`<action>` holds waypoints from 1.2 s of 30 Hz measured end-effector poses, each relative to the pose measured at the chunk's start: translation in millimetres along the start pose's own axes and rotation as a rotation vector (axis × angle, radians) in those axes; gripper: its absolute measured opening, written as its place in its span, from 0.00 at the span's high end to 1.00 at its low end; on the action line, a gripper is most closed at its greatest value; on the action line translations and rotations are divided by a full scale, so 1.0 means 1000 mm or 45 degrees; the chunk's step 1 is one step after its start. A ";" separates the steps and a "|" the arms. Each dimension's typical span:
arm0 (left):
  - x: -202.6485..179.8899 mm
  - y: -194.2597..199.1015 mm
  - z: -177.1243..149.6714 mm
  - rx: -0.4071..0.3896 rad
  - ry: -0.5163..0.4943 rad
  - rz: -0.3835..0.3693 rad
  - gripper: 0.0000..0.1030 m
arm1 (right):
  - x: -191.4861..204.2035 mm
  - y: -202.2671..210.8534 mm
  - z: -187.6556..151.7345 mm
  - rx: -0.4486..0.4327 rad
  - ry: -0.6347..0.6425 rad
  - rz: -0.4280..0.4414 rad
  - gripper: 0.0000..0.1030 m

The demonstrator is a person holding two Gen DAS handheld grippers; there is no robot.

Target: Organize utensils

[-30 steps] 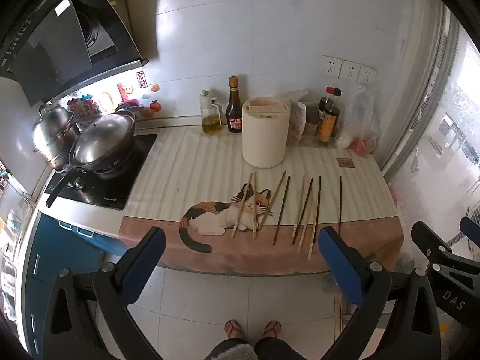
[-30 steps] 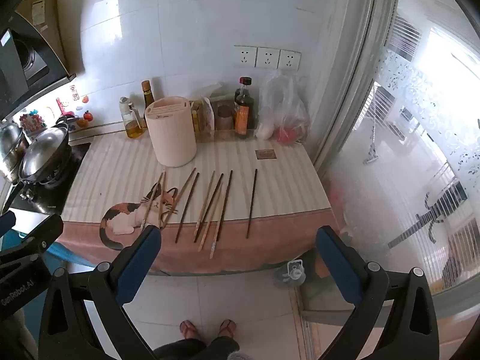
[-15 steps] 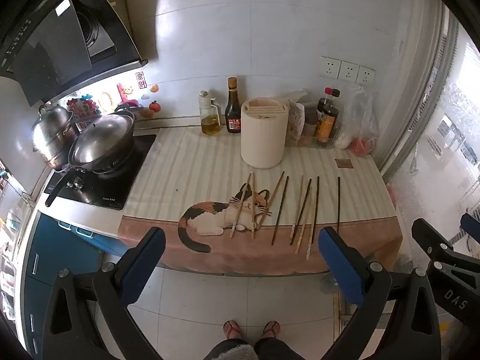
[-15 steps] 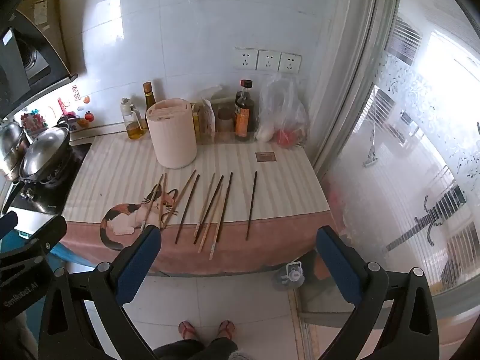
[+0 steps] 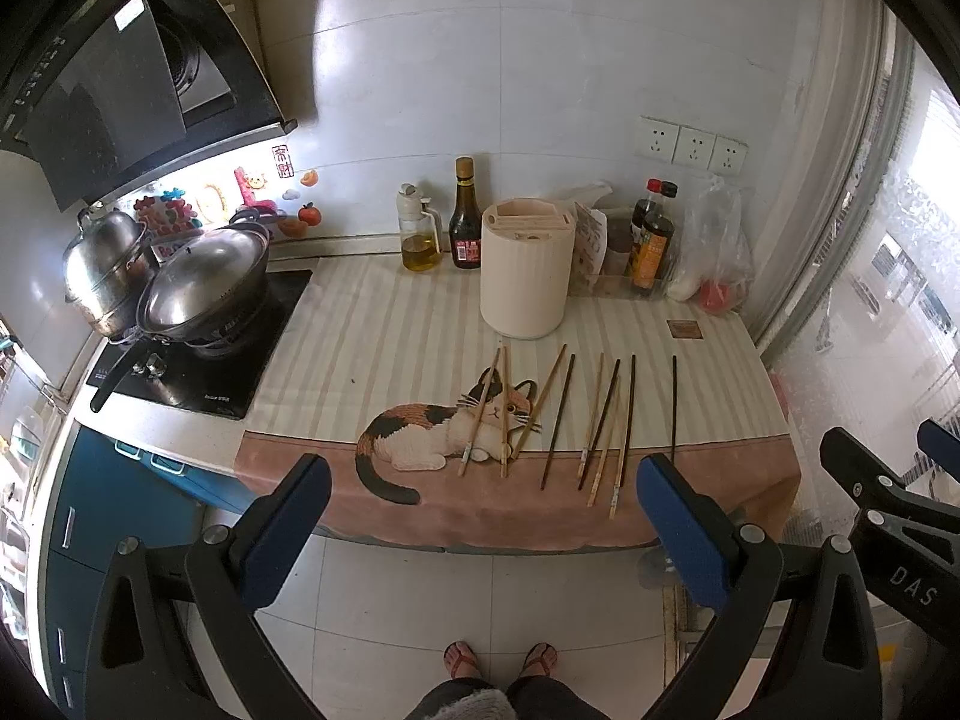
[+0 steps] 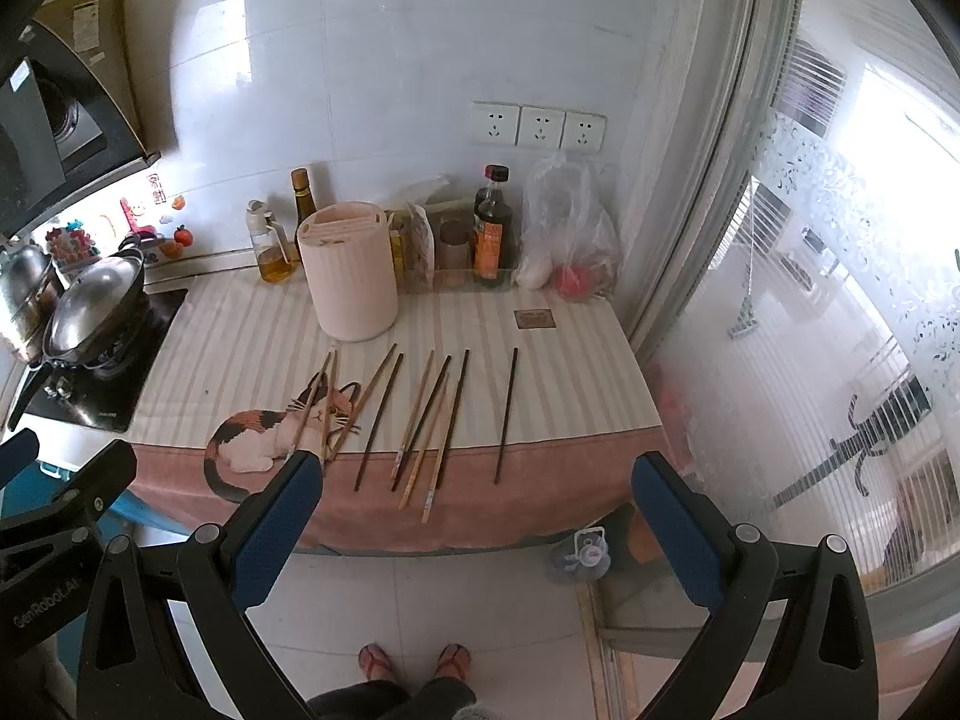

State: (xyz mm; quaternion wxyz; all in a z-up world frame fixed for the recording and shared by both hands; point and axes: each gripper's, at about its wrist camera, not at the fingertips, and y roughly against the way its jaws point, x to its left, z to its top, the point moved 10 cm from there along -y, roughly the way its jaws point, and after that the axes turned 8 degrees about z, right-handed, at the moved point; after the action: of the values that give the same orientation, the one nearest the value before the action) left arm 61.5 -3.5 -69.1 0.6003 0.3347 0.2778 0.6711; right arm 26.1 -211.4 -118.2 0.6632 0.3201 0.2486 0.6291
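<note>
Several wooden and dark chopsticks (image 5: 600, 420) lie side by side on a striped counter mat with a cat picture (image 5: 444, 432); they also show in the right wrist view (image 6: 420, 414). A cream cylindrical utensil holder (image 5: 525, 267) stands behind them, also in the right wrist view (image 6: 348, 270). My left gripper (image 5: 480, 504) is open and empty, held back from the counter's front edge over the floor. My right gripper (image 6: 474, 504) is open and empty, likewise short of the edge.
Oil and sauce bottles (image 5: 465, 216) and plastic bags (image 5: 714, 252) line the back wall. A stove with a lidded wok (image 5: 204, 282) and a steel pot (image 5: 102, 264) is at the left. A glass door (image 6: 810, 300) is at the right. The person's feet (image 5: 498, 657) are on the tiled floor.
Both grippers have drifted slightly; the counter sits marginally closer and higher in view. Nothing on the counter has moved.
</note>
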 end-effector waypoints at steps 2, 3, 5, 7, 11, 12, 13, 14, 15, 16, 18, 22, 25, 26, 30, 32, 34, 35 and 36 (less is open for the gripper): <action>0.000 0.002 0.001 -0.002 0.003 -0.001 0.00 | 0.001 0.001 0.000 -0.003 -0.002 0.002 0.00; 0.000 0.002 0.001 -0.002 0.001 -0.001 0.00 | 0.001 0.001 -0.001 -0.004 -0.001 0.000 0.00; -0.001 0.002 0.002 0.000 0.001 -0.002 0.00 | 0.000 0.002 -0.001 -0.005 -0.003 0.003 0.00; -0.002 0.003 0.002 -0.003 0.003 -0.004 0.00 | 0.001 0.002 0.000 -0.003 -0.003 0.001 0.00; -0.004 0.003 0.003 -0.002 0.002 -0.005 0.00 | 0.000 0.002 0.001 -0.004 -0.001 0.004 0.00; -0.004 0.003 0.003 -0.002 0.002 -0.008 0.00 | 0.001 0.002 0.001 -0.005 0.000 0.004 0.00; -0.005 0.003 0.003 -0.001 0.001 -0.010 0.00 | 0.000 0.003 0.001 -0.005 -0.002 0.002 0.00; -0.005 0.005 0.003 -0.002 0.001 -0.011 0.00 | 0.001 0.003 0.001 -0.004 -0.002 0.004 0.00; -0.005 0.005 0.003 -0.002 0.001 -0.010 0.00 | 0.001 0.003 0.001 -0.002 -0.002 0.009 0.00; -0.006 0.005 0.003 0.001 0.000 -0.012 0.00 | 0.001 0.005 0.000 -0.004 -0.003 0.007 0.00; -0.005 0.006 0.002 0.000 0.003 -0.012 0.00 | 0.002 0.006 0.000 -0.006 -0.003 0.008 0.00; -0.005 0.007 0.002 -0.005 0.004 -0.013 0.00 | 0.002 0.007 0.001 -0.007 -0.001 0.011 0.00; -0.004 0.009 0.000 -0.011 0.004 -0.015 0.00 | 0.002 0.009 0.001 -0.009 -0.003 0.012 0.00; -0.004 0.009 0.000 -0.011 0.004 -0.014 0.00 | 0.003 0.009 0.001 -0.010 -0.005 0.013 0.00; -0.004 0.009 0.001 -0.011 0.003 -0.015 0.00 | 0.006 0.014 0.002 -0.019 -0.008 0.014 0.00; -0.004 0.010 0.002 -0.015 0.007 -0.014 0.00 | 0.008 0.016 0.003 -0.022 -0.008 0.017 0.00; -0.002 0.011 0.004 -0.018 0.012 -0.016 0.00 | 0.008 0.018 0.003 -0.026 -0.007 0.019 0.00; -0.001 0.012 0.004 -0.020 0.015 -0.018 0.00 | 0.009 0.018 0.003 -0.028 -0.005 0.019 0.00; 0.001 0.012 0.005 -0.021 0.018 -0.019 0.00 | 0.009 0.019 0.004 -0.029 -0.005 0.020 0.00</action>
State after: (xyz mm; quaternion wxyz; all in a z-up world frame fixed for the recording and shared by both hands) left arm 58.3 -4.2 -56.3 0.6060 0.3229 0.2791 0.6712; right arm 17.2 -203.3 -101.1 0.6623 0.3158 0.2377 0.6366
